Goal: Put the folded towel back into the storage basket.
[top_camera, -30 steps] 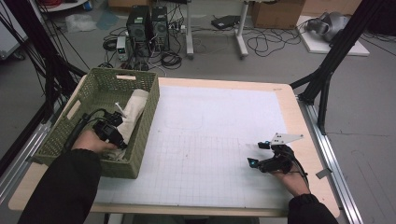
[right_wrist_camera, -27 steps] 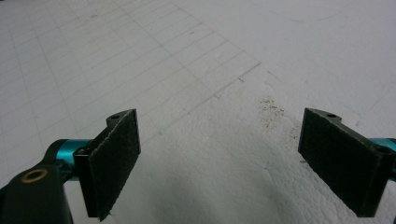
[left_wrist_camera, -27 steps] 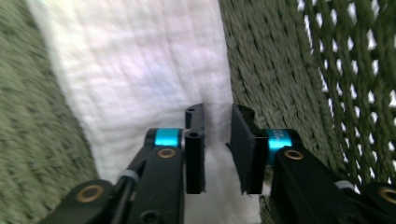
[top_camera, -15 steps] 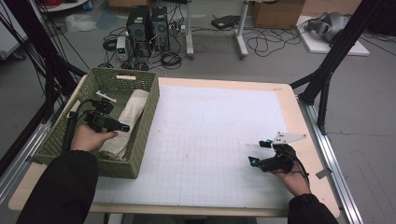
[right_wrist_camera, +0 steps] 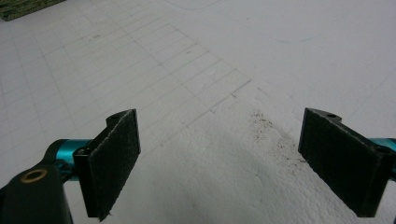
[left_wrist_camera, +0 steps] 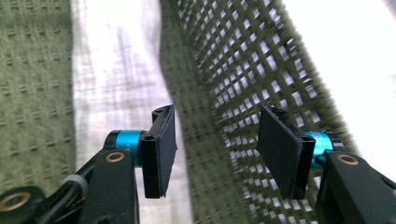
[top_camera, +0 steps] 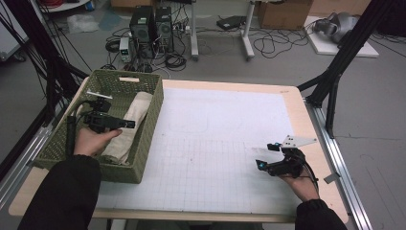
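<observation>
A green woven basket (top_camera: 143, 148) stands at the table's left, and a cream cloth (top_camera: 135, 112) lies folded in it along its right wall. My left gripper (top_camera: 117, 120) hovers inside the basket just left of the cloth, held in a hand. Its jaws have just been opening and stand open; in the left gripper view (left_wrist_camera: 219, 154) nothing lies between the pads, and behind them are the cloth (left_wrist_camera: 116, 70) and the basket's mesh wall (left_wrist_camera: 233, 70). My right gripper (top_camera: 265, 155) rests low over the white mat (top_camera: 215, 120) at the right, open (right_wrist_camera: 219, 158) and empty.
The gridded white mat (right_wrist_camera: 187, 56) covers most of the wooden table (top_camera: 311, 124). Black frame struts (top_camera: 335, 72) rise at the table's right far corner and along its left side. Computer towers (top_camera: 151, 21) and cables lie on the floor beyond the far edge.
The left gripper has opened, let go of the cloth, and lifted up and a little to the left. The cloth stays in the basket. The right gripper has not moved.
</observation>
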The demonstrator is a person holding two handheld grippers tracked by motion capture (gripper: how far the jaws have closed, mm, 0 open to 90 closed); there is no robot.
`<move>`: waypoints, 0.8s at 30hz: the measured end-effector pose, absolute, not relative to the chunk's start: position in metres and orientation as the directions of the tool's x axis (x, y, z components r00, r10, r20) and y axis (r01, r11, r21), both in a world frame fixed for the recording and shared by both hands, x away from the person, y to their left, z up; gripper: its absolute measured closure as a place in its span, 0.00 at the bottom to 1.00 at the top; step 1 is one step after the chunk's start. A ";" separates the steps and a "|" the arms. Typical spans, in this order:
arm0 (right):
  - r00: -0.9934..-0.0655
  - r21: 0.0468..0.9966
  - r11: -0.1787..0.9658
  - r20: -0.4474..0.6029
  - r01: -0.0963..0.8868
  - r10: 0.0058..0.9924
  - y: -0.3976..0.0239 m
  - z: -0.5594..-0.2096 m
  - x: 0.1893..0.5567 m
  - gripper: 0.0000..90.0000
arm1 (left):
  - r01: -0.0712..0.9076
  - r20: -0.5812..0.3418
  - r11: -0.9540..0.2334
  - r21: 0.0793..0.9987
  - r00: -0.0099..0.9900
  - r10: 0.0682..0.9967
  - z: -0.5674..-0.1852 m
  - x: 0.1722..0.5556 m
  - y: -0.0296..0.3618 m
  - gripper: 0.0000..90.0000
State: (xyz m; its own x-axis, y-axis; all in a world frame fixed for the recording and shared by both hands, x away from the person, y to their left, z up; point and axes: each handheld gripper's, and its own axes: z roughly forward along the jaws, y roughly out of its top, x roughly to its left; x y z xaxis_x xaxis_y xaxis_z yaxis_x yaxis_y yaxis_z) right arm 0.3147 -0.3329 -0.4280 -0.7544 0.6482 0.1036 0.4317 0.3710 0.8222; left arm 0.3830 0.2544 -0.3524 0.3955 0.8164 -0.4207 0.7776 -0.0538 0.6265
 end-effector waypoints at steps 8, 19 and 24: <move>-0.754 0.827 0.368 0.101 0.426 0.649 -0.333 -0.426 0.313 0.13 | 0.752 -0.499 0.032 0.658 0.404 0.766 -0.349 0.377 0.261 0.49; -0.755 0.829 0.367 0.098 0.422 0.649 -0.333 -0.424 0.313 0.13 | 0.733 -0.622 0.161 0.661 0.416 0.663 -0.345 0.374 0.271 0.47; -0.753 0.829 0.366 0.097 0.422 0.650 -0.333 -0.424 0.313 0.13 | 0.726 -0.646 0.190 0.661 0.422 0.636 -0.344 0.372 0.271 0.43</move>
State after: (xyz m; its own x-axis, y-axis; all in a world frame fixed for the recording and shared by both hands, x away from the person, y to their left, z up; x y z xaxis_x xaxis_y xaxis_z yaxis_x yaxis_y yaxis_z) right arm 0.3133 -0.3332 -0.4243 -0.7534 0.6504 0.0968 0.4223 0.3658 0.8294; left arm 0.3720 0.2713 -0.3438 0.4219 0.6362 -0.6459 0.7257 0.1901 0.6612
